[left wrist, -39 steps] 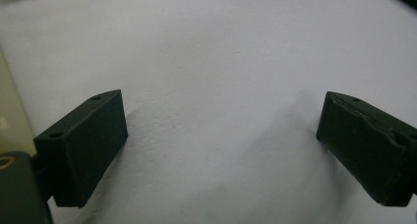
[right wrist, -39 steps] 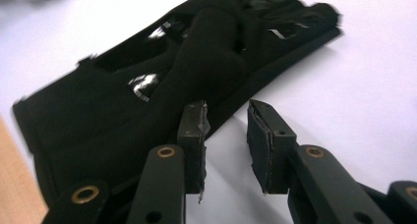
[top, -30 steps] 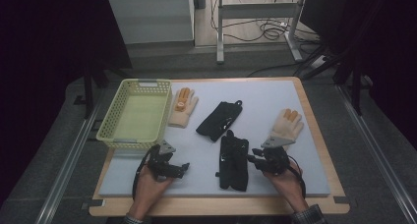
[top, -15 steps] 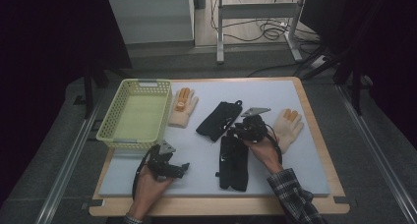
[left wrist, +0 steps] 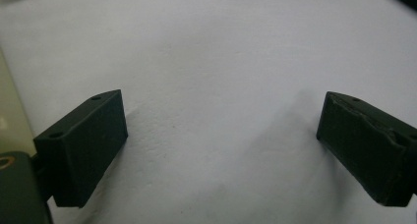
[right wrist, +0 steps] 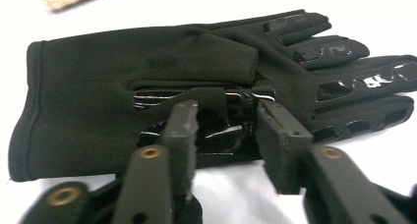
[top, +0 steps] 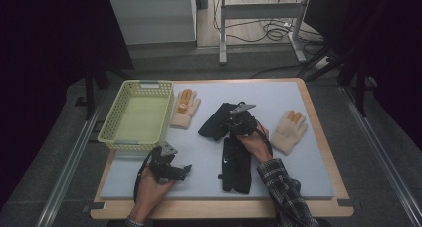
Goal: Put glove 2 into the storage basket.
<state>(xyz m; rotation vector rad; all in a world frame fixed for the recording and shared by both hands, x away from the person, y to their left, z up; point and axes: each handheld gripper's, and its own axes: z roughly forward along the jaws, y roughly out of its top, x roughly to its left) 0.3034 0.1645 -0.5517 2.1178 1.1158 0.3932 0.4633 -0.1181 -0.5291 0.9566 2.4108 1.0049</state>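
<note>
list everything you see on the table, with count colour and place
woven plastic basket: 1, pale yellow-green, far left of mat
cream knit gloves with orange fingertips: 2, one beside the basket, one at right
black fabric gloves with glossy grip print: 2, one mid-mat, one nearer the front edge
foam mat: 1, light grey, on the wooden table
left gripper: 1, black, jaws wide apart over bare mat
right gripper: 1, black, jaws around a fold of the mid-mat black glove

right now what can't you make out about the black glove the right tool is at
- Grip: in the right gripper view the right tool straddles a fold of the black glove; whether the pads press it is unclear.
- Cuff end of that glove: hidden by the hand in the high view.
- Second black glove: too dark for detail.
</note>
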